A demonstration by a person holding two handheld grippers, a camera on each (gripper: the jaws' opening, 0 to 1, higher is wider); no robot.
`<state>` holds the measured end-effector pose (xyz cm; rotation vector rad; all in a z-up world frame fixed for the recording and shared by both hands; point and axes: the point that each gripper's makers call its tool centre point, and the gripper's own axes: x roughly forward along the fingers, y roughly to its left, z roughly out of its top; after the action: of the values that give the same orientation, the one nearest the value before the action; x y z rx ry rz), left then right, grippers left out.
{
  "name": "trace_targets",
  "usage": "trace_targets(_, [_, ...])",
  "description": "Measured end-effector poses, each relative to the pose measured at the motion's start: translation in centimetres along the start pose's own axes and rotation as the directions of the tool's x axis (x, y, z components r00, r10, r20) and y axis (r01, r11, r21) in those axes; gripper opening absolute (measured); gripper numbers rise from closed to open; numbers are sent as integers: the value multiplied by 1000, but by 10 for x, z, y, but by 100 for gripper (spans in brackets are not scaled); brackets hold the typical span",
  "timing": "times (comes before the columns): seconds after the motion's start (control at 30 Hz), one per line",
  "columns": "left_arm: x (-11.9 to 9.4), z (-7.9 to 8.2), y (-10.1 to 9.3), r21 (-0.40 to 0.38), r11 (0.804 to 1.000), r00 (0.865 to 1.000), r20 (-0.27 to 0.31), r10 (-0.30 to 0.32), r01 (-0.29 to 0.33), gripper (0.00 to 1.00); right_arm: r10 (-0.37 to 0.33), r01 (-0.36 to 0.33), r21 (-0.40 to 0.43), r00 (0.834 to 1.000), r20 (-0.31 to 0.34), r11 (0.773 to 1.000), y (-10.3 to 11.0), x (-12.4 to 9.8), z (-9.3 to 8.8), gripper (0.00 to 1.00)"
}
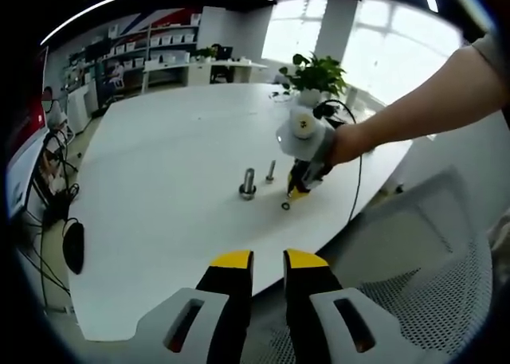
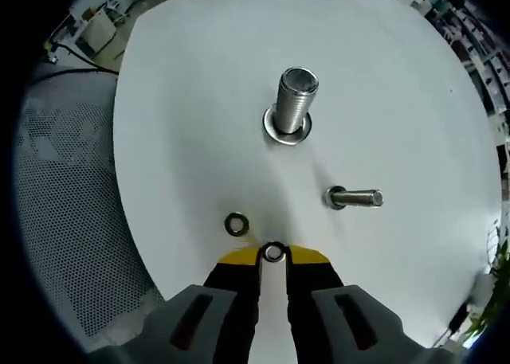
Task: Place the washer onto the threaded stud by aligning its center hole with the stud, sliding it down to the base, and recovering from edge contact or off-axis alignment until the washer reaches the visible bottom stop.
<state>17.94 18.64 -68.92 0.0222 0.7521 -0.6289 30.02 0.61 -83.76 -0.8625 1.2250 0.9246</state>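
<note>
left gripper view:
left hand-held gripper (image 1: pixel 268 260): yellow-tipped jaws rising from the bottom, a narrow gap between them, nothing held; hanging off the near edge of the surface.
surface (image 1: pixel 159 189): white, rounded.
large threaded stud (image 1: pixel 248 181): upright on a wide base, long axis vertical, near the middle of the surface.
smaller bolt (image 1: pixel 271 170): just right of the large threaded stud, upright as well.
right hand-held gripper (image 1: pixel 298 190): tips down at the surface, right of the smaller bolt, carried by a person's hand (image 1: pixel 344 143).
loose washer (image 1: pixel 285 206): flat on the surface, just below those tips.
mesh chair (image 1: pixel 430 260): white, at lower right.
plant (image 1: pixel 316 76): potted, at the far edge.

right gripper view:
right hand-held gripper (image 2: pixel 273 256): jaws nearly together, clamped on the washer (image 2: pixel 273 252) at the very tips; hole of the washer facing the camera.
loose washer (image 2: pixel 236 224): flat on the surface (image 2: pixel 175 101), hole up, just left of the tips, apart from them.
large threaded stud (image 2: pixel 297 101): top end pointing toward the camera, threads visible along the shaft, base ring flat on the surface, well ahead of the held washer.
smaller bolt (image 2: pixel 355 197): long axis appearing to run left-right, head at its left end, right of the tips.
mesh chair (image 2: pixel 64 221): at left, beyond the surface edge.
</note>
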Motion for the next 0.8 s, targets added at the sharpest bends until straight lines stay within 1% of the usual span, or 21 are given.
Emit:
trace_targets(0.13, [0,1,0,-1,1000,1000,5,1,-1,13,-22,19,58,999,42,998,-10,-13,0,13])
trace_targets(0.23, [0,1,1,0,1000,1000,6,1,-1,13,-35,26,111,996,81,993,-22,-24,3,13])
trace_targets(0.3, [0,1,1,0,1000,1000,5,0,0,13,-56,42,128,993,108,991,-31,-32,7,13])
trace_targets(0.4, [0,1,0,1,1000,1000,7,-2,2,13,-69,50,147,989,131,988,-39,-43,14,13])
trace_targets(0.5, [-1,1,0,3,1000,1000,6,-4,4,13,-80,57,147,985,153,987,-45,-50,21,13])
trace_targets(0.57, [-1,0,0,1,1000,1000,5,-2,2,13,-77,55,144,985,156,988,-48,-52,25,13])
trace_targets(0.6, [-1,1,1,1,1000,1000,6,-1,1,13,-85,61,140,982,172,988,-51,-56,30,13])
trace_targets(0.67, [-1,1,1,-3,1000,1000,9,1,-1,13,-83,57,142,979,184,988,-52,-58,35,13])
trace_targets(0.8, [-1,1,1,-2,1000,1000,9,2,-2,13,-77,57,108,979,188,993,-51,-58,44,13])
